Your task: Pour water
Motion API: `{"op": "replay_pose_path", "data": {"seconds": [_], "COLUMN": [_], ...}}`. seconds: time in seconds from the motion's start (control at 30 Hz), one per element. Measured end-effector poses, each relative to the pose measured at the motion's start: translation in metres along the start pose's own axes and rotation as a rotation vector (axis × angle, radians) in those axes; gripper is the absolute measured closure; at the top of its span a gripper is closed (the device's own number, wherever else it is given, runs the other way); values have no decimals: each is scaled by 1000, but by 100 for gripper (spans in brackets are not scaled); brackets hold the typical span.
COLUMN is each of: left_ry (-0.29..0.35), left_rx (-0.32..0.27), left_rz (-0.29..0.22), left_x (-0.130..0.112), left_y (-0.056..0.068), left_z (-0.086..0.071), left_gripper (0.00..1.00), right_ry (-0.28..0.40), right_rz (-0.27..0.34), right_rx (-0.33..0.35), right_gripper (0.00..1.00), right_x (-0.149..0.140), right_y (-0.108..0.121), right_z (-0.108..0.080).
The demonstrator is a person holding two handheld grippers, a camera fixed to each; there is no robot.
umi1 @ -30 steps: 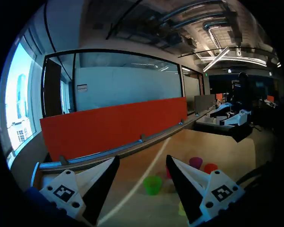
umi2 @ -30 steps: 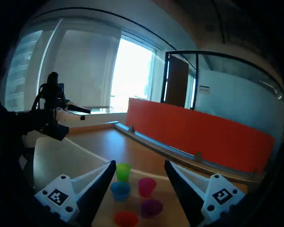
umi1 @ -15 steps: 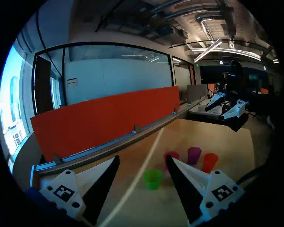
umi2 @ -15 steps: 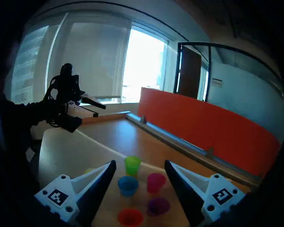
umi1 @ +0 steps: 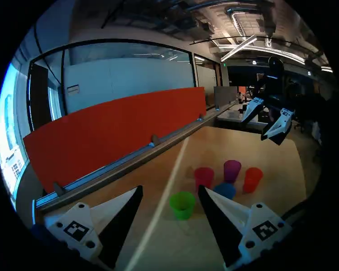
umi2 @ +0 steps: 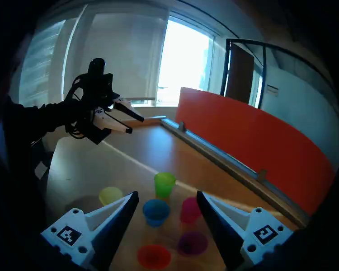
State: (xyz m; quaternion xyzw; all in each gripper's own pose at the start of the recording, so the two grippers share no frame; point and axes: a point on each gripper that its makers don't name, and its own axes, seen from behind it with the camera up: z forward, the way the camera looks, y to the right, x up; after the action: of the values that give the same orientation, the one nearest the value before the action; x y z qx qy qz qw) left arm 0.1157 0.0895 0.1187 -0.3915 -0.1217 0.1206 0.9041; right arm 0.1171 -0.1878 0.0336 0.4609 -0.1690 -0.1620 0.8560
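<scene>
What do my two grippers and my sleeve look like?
The left gripper and right gripper match: white wedge-shaped jaws with black inner faces, tapering to points, each bearing a square black-and-white marker. In the right gripper view the left gripper's body is black with looping cables; behind it, a dark sleeve.

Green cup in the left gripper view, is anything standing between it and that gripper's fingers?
Nothing visible does. The green cup stands straight ahead of the open left gripper, and only bare table lies between them. The pink cup and the blue cup stand beyond it, farther from the gripper.
</scene>
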Motion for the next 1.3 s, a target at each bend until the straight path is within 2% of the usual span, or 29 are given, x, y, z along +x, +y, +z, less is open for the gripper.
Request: {"op": "replay_pose_path", "data": {"seconds": [0.3,0.7,1.0,1.3], "left_ry": [-63,-123,-165,-202], "left_rx": [-49,-110,-159,-209], "left_rz": [33,46,50,57], "left_x": [-21,-48,-70,-90], "left_y": [2,7,11,16], "left_z": [30,68,89,102], "left_gripper": [9,9,9,9], "right_ry": [-50,-134,-194,-249], "right_rz": [-2,-1,9,9], "right_rx": [26,53,82,104], "right_gripper": [1,0,0,0], "right_x": [-15,-40,-59,-78], "right_y": [5,2,-2,-3], "right_z": [22,49,69,84]}}
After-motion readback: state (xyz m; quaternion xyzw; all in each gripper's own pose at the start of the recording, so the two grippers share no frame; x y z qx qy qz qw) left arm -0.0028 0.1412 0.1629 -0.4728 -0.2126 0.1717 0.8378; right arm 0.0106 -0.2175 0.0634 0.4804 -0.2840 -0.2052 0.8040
